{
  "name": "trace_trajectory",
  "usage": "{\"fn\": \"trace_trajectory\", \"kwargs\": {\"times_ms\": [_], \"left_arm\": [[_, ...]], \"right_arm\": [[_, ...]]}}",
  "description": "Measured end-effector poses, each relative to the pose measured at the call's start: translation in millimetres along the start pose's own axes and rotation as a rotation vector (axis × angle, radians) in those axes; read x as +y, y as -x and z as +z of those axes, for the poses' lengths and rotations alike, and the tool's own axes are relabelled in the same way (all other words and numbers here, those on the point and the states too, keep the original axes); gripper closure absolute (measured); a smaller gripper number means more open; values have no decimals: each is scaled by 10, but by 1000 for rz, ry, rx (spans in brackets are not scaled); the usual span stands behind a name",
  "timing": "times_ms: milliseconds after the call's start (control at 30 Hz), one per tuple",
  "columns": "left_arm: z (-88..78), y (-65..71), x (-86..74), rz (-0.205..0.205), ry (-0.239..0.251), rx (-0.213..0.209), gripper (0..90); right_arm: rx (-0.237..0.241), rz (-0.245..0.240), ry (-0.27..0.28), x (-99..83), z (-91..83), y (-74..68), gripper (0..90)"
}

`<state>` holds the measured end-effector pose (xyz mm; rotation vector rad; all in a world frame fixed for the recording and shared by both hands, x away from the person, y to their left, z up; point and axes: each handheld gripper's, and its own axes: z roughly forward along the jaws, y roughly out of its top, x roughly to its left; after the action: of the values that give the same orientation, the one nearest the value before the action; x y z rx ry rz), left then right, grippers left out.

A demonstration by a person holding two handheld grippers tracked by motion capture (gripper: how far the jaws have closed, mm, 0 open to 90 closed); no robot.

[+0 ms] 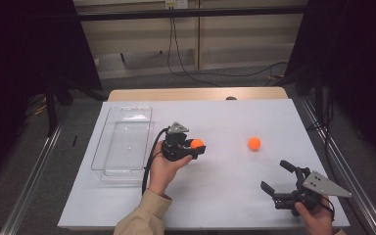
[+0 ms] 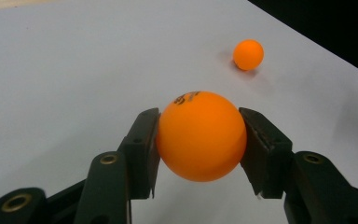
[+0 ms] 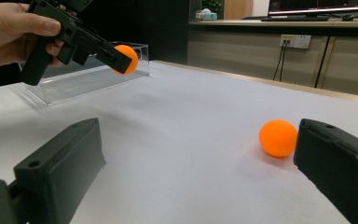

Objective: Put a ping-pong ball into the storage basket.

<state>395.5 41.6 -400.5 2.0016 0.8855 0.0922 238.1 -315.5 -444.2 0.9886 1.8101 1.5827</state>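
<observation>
While both tools are over the white sheet, the layout reads from left to right as follows.

Clear tray (image 1: 122, 142): lies on the white sheet (image 1: 215, 196) just to the left of the left gripper; nothing is visible inside it. In the right gripper view the tray (image 3: 79, 77) sits behind and below the held ball.

Left gripper (image 1: 194, 147): held in the person's left hand (image 1: 165, 169), jaws pointing toward the right. The jaws pinch an orange ball, one pad on each side of it.

Held ball (image 2: 200, 135): clamped between the two black pads (image 2: 144, 149), dark print on its top. In the high view it sits at the tip of the left gripper (image 1: 196, 144); in the right gripper view it is raised clear of the sheet (image 3: 127, 59).

Free ball (image 1: 254, 143): rests on the sheet to the right of the left gripper's tip, apart from it, and ahead of the right gripper. In the right gripper view it lies (image 3: 278, 138) just beside the inner edge of the right-hand jaw, farther off than the jaw; contact cannot be determined.

Right gripper (image 1: 279, 177): held in the person's right hand (image 1: 316, 220) at the near right part of the sheet. Jaws are spread wide with nothing between the pads.
</observation>
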Motion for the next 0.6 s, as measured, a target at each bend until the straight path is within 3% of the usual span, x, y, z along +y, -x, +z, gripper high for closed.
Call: {"fn": "trace_trajectory", "kwargs": {"times_ms": [600], "left_arm": [[-111,-82,11,-27,1,18,509]], "right_arm": [[2,-3,1,1,-1,-1,12]]}}
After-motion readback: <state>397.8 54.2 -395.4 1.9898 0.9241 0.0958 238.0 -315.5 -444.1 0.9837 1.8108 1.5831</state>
